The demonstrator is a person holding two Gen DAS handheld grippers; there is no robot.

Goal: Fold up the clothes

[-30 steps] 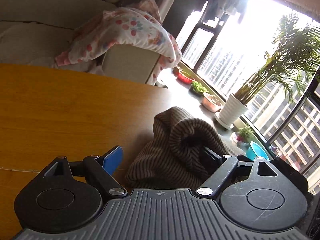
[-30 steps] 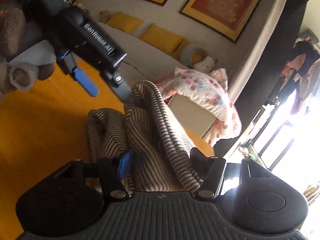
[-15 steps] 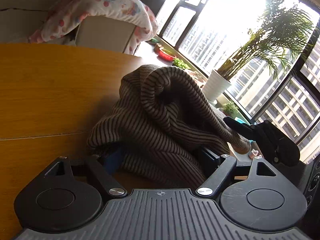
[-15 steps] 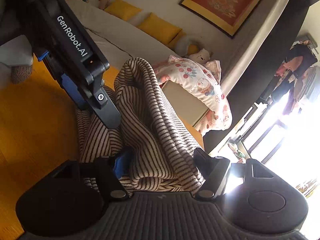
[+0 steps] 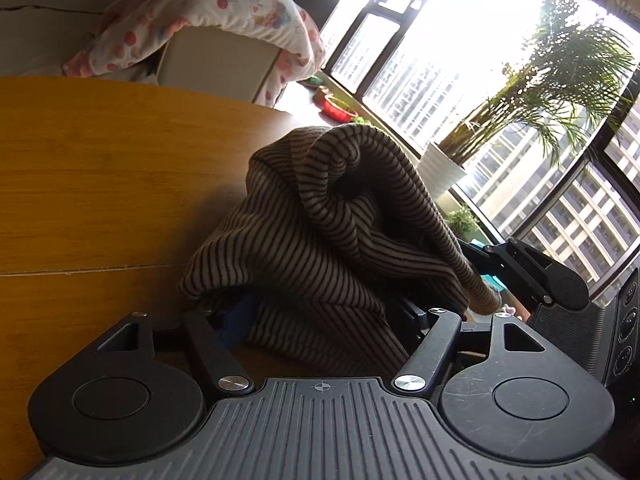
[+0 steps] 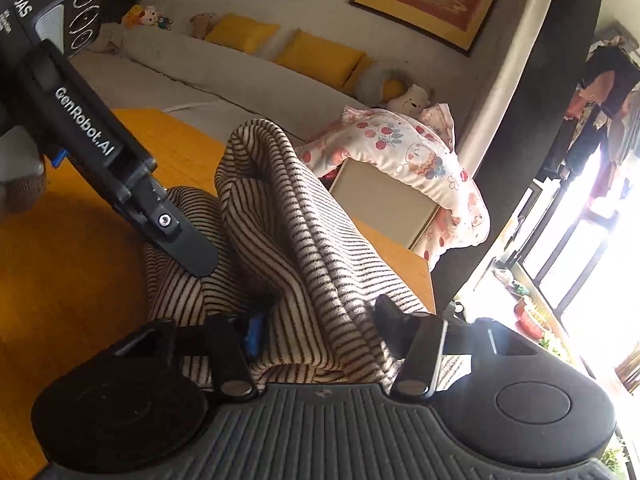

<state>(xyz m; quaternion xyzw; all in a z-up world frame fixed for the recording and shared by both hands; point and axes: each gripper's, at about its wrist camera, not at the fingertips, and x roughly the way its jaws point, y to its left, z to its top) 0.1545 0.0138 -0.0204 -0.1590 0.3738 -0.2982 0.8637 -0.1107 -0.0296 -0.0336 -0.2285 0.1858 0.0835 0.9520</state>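
A brown and cream striped knit garment [image 5: 320, 240] is bunched up over the wooden table [image 5: 100, 180]. My left gripper [image 5: 320, 316] has its fingers around the garment's near folds; the fabric hides the fingertips. It also shows from the side in the right wrist view [image 6: 180, 240], pushed into the cloth. My right gripper [image 6: 320, 320] is shut on a thick fold of the same garment [image 6: 288, 220], which rises in a ridge ahead of it. The right gripper shows at the right edge of the left wrist view [image 5: 520, 268].
A sofa with yellow cushions [image 6: 316, 56] and a cherry-print blanket [image 6: 400, 148] stands behind the table. A window sill with a potted palm [image 5: 444, 172] and small pots lies to the right. The table's far edge [image 6: 420, 272] is close to the garment.
My left gripper has moved in onto the garment, which now fills the space between its fingers. The right gripper kept its hold and the fabric ridge rose higher.
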